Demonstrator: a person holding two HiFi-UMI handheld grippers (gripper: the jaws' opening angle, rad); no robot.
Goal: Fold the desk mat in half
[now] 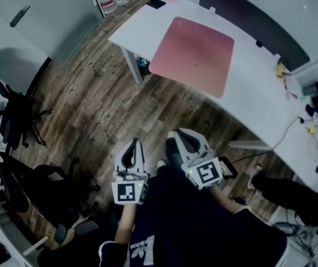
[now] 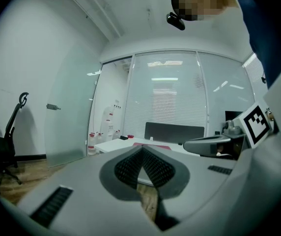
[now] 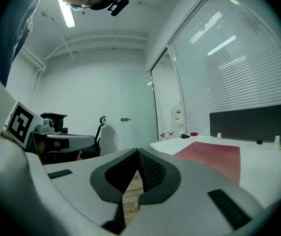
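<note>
Desk mat (image 1: pixel 193 54) lies flat on white desk (image 1: pixel 253 96) above wooden floor (image 1: pixel 92 110)

Head cam looks steeply down from above: my left gripper (image 1: pixel 132 144) and right gripper (image 1: pixel 177 137) low in frame, white desk (image 1: pixel 142 29) well ahead. Gripper cams sit low, facing near level along my jaws at that desk. All three share desk and red mat (image 1: pixel 192 54); each gripper cam catches the other gripper.
</note>
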